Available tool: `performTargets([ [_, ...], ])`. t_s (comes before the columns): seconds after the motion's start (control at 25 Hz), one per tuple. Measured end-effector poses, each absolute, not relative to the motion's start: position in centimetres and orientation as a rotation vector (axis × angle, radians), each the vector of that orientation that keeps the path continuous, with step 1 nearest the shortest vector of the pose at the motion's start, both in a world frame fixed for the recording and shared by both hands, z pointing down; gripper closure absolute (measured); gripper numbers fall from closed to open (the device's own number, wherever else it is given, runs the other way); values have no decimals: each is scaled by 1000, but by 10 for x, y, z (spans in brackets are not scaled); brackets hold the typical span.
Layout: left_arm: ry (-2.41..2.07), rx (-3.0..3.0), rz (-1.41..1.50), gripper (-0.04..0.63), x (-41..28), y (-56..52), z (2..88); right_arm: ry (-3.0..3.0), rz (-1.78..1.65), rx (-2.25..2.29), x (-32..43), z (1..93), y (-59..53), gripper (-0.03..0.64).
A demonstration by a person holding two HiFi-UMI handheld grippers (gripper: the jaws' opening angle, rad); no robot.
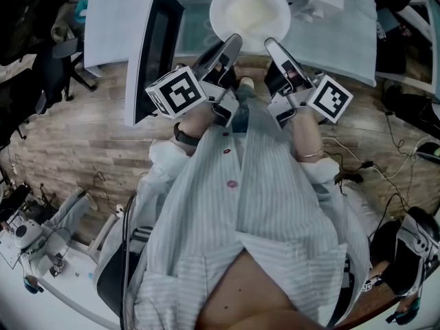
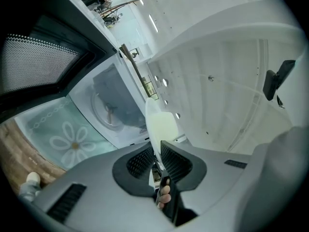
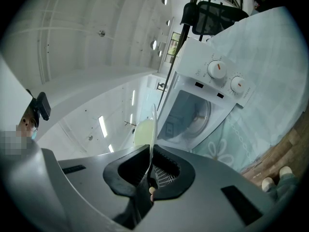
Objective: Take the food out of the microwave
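**A:** How is the plate (image 1: 217, 18) held?

**B:** The left gripper (image 2: 157, 151) pinches its left rim, jaws nearly together. The right gripper (image 3: 149, 154) is clamped tight on the right rim. It hangs face up just before the microwave (image 3: 203, 100).

**A:** Handling?

**B:** Probably stiff, glossy and breakable. The food (image 1: 251, 9) adds weight, so a thin rim may slip. Opposite edges look the best hold.

**A:** Surroundings?

**B:** The door (image 1: 155, 43) stands wide at left. There's a daisy cloth (image 2: 63, 135) on the table, wood floor (image 1: 82, 139) and cables (image 1: 375, 165) at right.
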State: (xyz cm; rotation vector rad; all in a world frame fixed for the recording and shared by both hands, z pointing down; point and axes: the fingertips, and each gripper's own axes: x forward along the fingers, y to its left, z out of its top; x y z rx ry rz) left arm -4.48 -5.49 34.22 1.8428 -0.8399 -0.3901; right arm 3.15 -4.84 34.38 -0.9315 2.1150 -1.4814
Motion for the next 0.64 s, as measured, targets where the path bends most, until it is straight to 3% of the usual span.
performTargets([
  [0.64, -833, 1833, -399, 543, -45, -56, 342, 2115, -1494, -931, 30, 344, -49, 571],
])
